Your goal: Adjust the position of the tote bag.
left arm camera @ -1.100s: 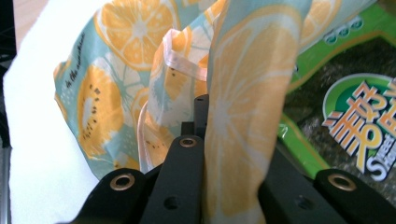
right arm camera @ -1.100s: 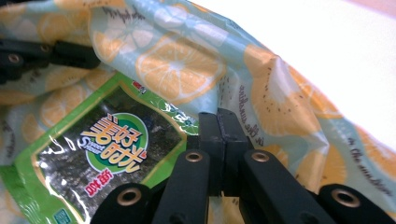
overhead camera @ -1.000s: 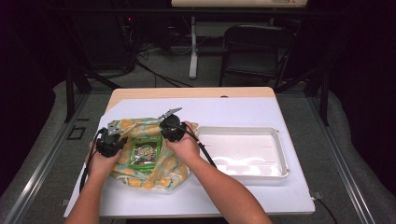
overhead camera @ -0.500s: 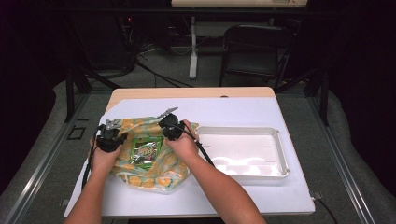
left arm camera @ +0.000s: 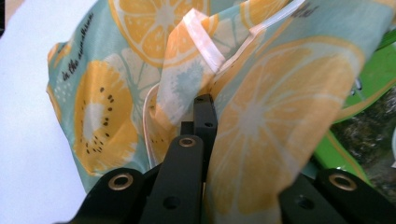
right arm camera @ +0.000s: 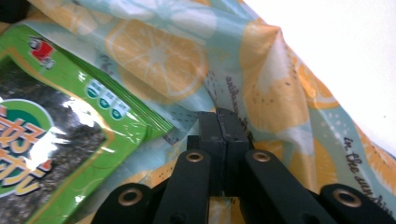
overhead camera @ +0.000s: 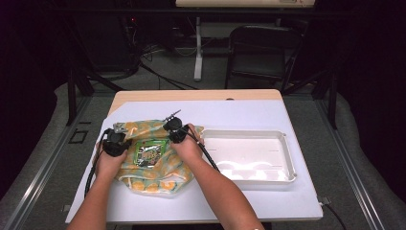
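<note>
the bag (overhead camera: 153,160) lies on the white sheet (overhead camera: 249,112) at the left part of the table (overhead camera: 196,95), just beside the tray (overhead camera: 287,153). it is a thin plastic bag, teal with orange citrus slices and a pale orange hem. its mouth is held apart between the two grippers. inside the mouth sits a packet (overhead camera: 149,152): green border, dark contents, a round green emblem with orange characters too blurred to read, a small red mark at one corner (right arm camera: 41,49) and small round icons along the edge. writing on the bag reads "in the sunshine" in part (right arm camera: 357,156); the remainder is cut off or folded under.

the tray is white, rectangular, with nothing in it, to the right of the bag.

left gripper (left arm camera: 205,105): jaws together, clamped on a fold of the bag at the left side of the mouth. right gripper (right arm camera: 223,122): jaws together, clamped on bag film at the right side of the mouth, next to the packet. a hand (overhead camera: 187,148) holds the right gripper over the bag.
</note>
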### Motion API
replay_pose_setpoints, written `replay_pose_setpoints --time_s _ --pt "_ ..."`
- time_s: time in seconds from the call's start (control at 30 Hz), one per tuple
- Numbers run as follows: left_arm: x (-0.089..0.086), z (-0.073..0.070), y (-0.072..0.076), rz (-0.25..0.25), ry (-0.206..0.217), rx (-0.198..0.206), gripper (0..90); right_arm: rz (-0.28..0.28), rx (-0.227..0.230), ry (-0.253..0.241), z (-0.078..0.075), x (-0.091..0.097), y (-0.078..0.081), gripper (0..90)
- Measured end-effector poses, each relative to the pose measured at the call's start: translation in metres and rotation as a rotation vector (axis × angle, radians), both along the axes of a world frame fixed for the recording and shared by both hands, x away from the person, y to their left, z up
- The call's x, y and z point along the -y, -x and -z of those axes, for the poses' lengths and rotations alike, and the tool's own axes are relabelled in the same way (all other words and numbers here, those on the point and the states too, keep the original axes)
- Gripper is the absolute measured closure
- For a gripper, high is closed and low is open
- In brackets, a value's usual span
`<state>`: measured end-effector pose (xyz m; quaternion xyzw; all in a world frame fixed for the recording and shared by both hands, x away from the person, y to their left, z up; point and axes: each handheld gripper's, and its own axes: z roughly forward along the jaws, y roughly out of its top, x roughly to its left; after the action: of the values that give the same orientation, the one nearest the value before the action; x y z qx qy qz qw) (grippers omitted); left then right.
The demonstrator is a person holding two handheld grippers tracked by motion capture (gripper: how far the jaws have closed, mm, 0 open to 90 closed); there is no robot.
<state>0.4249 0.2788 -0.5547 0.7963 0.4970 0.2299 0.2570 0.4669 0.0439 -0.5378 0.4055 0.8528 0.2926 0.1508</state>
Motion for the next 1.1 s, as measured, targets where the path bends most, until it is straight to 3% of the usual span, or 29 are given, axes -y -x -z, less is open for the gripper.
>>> replay_pose_setpoints --time_s 0.17,0.27,0.43,0.5,0.67,0.73,0.87,1.0,1.1 --pt "0.002 0.002 0.000 -0.012 -0.012 0.016 88.7 0.016 -0.033 0.015 0.007 0.001 -0.003 90.0" --pt "0.001 0.000 0.001 -0.014 -0.019 0.006 85.8 0.014 -0.035 0.024 0.008 0.000 -0.003 90.0" --pt "0.000 -0.005 0.005 -0.011 0.005 0.010 80.9 0.011 -0.032 0.029 0.008 0.000 -0.003 90.0" --pt "0.001 -0.008 0.009 -0.012 0.007 0.020 78.3 0.026 -0.022 0.015 0.010 -0.001 -0.002 90.0" --pt "0.000 -0.020 0.020 0.012 0.038 0.061 61.6 0.005 -0.018 0.065 0.008 -0.002 0.000 90.0" --pt "0.001 -0.023 0.025 0.020 0.060 0.076 57.0 0.007 -0.015 0.063 0.008 -0.002 0.000 90.0" --pt "0.004 -0.030 0.033 0.048 0.056 0.085 53.5 0.001 -0.008 0.070 0.008 -0.003 0.000 89.9" --pt "0.005 -0.037 0.043 0.062 0.049 0.099 53.1 0.019 -0.020 0.043 0.009 -0.002 0.000 89.6" --pt "0.005 -0.043 0.048 0.054 0.076 0.132 51.7 0.025 -0.008 0.036 0.010 -0.003 0.000 89.5"
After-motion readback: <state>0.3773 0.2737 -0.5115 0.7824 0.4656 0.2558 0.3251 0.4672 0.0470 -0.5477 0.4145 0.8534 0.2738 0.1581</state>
